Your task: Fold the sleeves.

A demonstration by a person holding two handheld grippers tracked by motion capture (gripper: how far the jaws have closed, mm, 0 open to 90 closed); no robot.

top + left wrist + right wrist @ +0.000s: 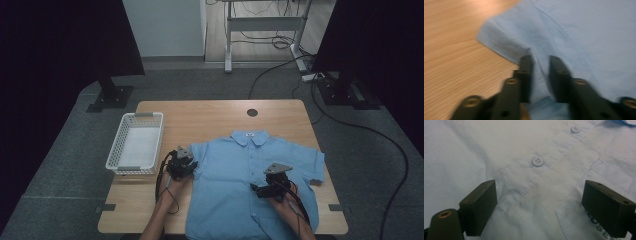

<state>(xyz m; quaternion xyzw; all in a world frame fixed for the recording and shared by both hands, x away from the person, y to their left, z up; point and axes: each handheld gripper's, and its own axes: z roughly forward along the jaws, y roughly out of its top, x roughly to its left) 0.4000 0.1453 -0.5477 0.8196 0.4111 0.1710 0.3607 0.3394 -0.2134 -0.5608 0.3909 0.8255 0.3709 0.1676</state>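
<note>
A light blue short-sleeved shirt [240, 170] lies face up on the wooden table [200, 112], collar toward the far edge. My left gripper [189, 167] is at the shirt's left sleeve. In the left gripper view its jaws [541, 62] stand close together with a raised fold of the sleeve [506, 42] pinched between them. My right gripper [256, 190] hovers over the shirt front. In the right gripper view it [539, 192] is wide open above the button placket, one white button [537, 161] just beyond the jaws and the chest pocket [599, 185] to the right.
A white slotted basket [135, 142] stands at the table's left side, close to the left gripper. A round cable hole [252, 112] sits near the far edge. The shirt's hem hangs over the near edge. Cables trail on the floor beyond.
</note>
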